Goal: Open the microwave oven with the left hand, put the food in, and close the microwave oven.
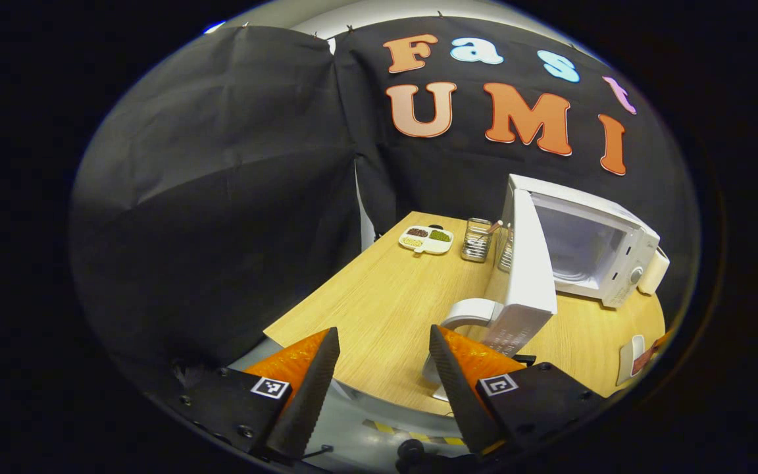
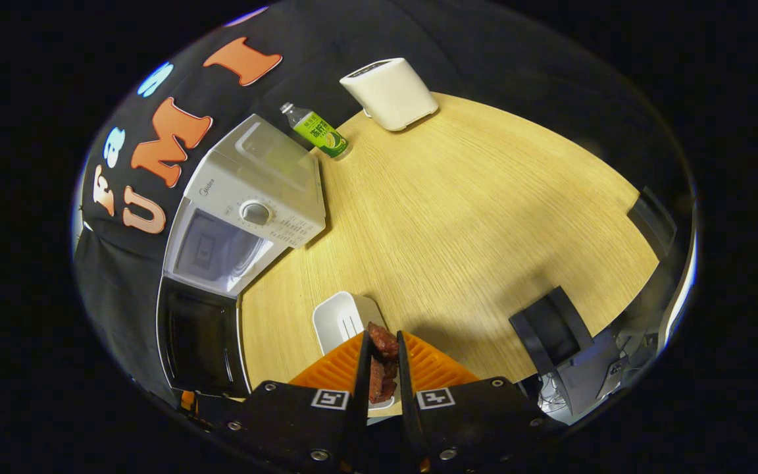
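1. Between the right gripper [image 2: 382, 368] fingers, clamped nearly closed, sits a dark red food piece [image 2: 381, 365].
2. Up-left of it stands the microwave oven [image 2: 247, 210], door [image 2: 198, 339] swung open.
3. Carry the food level into the cavity [image 2: 211, 253], clearing the door edge.
4. Left gripper [image 1: 382, 382] hangs wide open, holding nothing.

On the wooden table [image 2: 484, 197] a green-labelled bottle [image 2: 316, 131] stands near a white toaster [image 2: 389, 92] at the far edge; a divided snack tray [image 1: 426, 239] sits left of a wire holder [image 1: 476, 240].
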Available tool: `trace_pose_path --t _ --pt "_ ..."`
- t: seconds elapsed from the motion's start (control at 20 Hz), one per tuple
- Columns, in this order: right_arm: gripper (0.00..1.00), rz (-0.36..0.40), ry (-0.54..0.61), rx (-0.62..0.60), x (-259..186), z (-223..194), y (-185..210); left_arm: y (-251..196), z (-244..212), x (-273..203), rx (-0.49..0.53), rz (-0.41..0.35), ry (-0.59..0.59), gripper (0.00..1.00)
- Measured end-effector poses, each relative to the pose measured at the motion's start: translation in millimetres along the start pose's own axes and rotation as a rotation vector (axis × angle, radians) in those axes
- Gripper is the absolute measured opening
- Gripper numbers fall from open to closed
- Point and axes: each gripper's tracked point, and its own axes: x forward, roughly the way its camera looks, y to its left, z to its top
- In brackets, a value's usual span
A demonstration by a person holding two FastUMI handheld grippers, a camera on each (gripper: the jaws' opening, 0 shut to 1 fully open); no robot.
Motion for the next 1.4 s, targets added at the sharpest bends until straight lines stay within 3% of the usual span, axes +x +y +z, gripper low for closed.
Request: trace_pose_path --t 0.05,0.1,0.25,0.4,0.55,0.7,0.8,0.9,0.95,1.0,1.05,1.1,1.2,1.25,1.3,1.35,1.4 --pt "0.23 0.006 -0.002 0.018 1 0 2 1 -2 0 -0.003 -0.004 0.008 0.9" --pt "0.17 0.009 -0.002 0.027 -1 0 4 3 -2 2 -0.011 -0.002 0.009 0.9" --pt "0.13 0.037 -0.002 0.024 -6 4 23 9 5 5 -0.013 0.001 -0.004 0.89" --pt "0.12 0.039 -0.031 -0.048 -18 15 41 11 7 14 0.08 0.007 0.0 0.84" --pt "0.11 0.055 -0.091 -0.113 -29 34 70 4 17 27 0.181 -0.013 -0.023 0.84" --pt "0.12 0.097 -0.148 -0.119 -38 46 111 6 18 41 0.184 -0.037 -0.022 0.88" --pt "0.12 0.134 -0.178 -0.121 -37 50 144 4 14 48 0.168 -0.073 -0.008 0.84" --pt "0.12 0.17 -0.198 -0.12 -28 49 179 1 12 56 0.192 -0.106 -0.003 0.84" --pt "0.12 0.184 -0.21 -0.114 -20 50 197 0 12 61 0.206 -0.118 -0.004 0.9" --pt "0.11 0.196 -0.221 -0.108 -11 49 213 1 10 66 0.213 -0.13 -0.003 0.84" --pt "0.11 0.208 -0.235 -0.096 -3 49 228 2 9 69 0.211 -0.143 -0.003 0.84" --pt "0.12 0.219 -0.256 -0.079 5 51 243 3 8 71 0.205 -0.155 0.001 0.9" --pt "0.12 0.24 -0.302 -0.046 22 56 269 9 6 78 0.202 -0.167 0.012 0.91" --pt "0.12 0.245 -0.325 -0.034 31 60 281 13 5 82 0.201 -0.169 0.019 0.84" --pt "0.11 0.246 -0.342 -0.021 39 61 288 17 5 86 0.2 -0.172 0.022 0.84" --pt "0.12 0.249 -0.354 -0.007 48 63 296 20 8 91 0.199 -0.172 0.026 0.91" --pt "0.12 0.248 -0.37 0.011 57 64 302 23 11 95 0.196 -0.172 0.027 0.91"
